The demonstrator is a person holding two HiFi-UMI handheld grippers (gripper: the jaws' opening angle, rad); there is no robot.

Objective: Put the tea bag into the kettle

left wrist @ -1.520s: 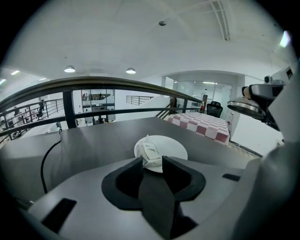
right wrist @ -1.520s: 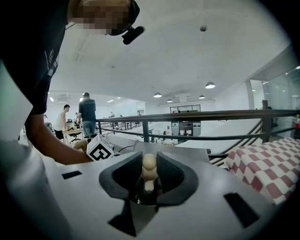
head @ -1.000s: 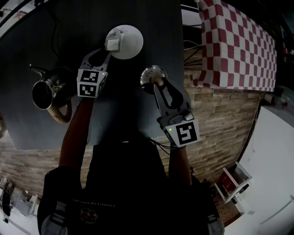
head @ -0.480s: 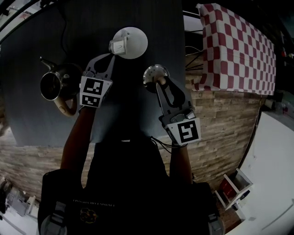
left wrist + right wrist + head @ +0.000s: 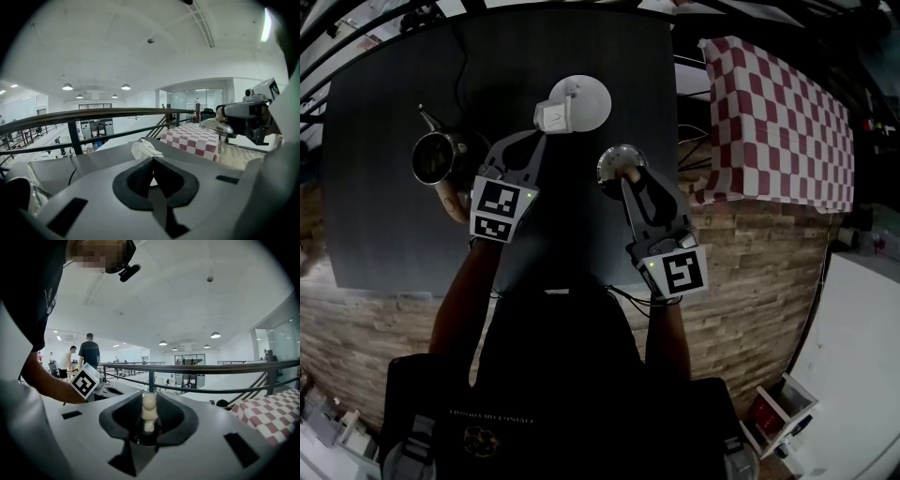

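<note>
Dim table; left gripper clenched on tea bag; right gripper grasping lid knob, lid half-hidden.

The person wears a black top with a small pale emblem and a line of print on the chest. The left gripper and right gripper are grey plastic with black-padded jaws. Each carries a white marker cube printed with black squares and 1 small green light.
</note>
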